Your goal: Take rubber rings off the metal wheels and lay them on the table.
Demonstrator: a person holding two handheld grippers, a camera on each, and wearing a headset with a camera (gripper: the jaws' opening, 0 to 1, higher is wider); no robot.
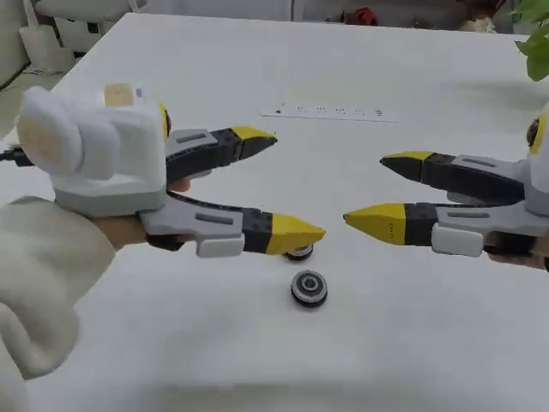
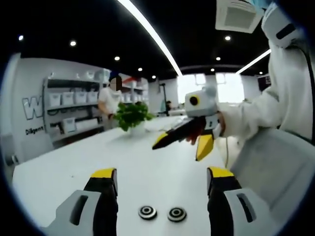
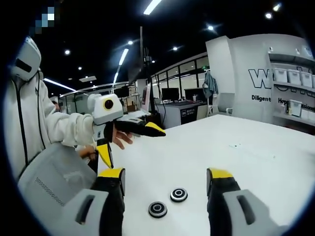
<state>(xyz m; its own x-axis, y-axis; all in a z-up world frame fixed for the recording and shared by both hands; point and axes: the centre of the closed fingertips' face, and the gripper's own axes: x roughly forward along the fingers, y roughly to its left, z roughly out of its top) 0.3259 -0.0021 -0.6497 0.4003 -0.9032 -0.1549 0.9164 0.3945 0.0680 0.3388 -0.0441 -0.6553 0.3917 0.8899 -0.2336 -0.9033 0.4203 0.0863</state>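
Head view: two wheels (image 1: pixel 309 287); left gripper (image 1: pixel 299 184), right gripper (image 1: pixel 363 190) spread

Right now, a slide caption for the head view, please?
Left gripper and right gripper, both open, near two wheels on a white table.

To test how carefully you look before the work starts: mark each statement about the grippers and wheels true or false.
1. One wheel and a second wheel lie on the white table. True.
2. The left gripper is shut on a wheel. False: its jaws are open and hold nothing.
3. The right gripper is open. True.
4. The wheels are stacked one on the other. False: they lie flat, side by side.
5. A green plant stands on the table. True.
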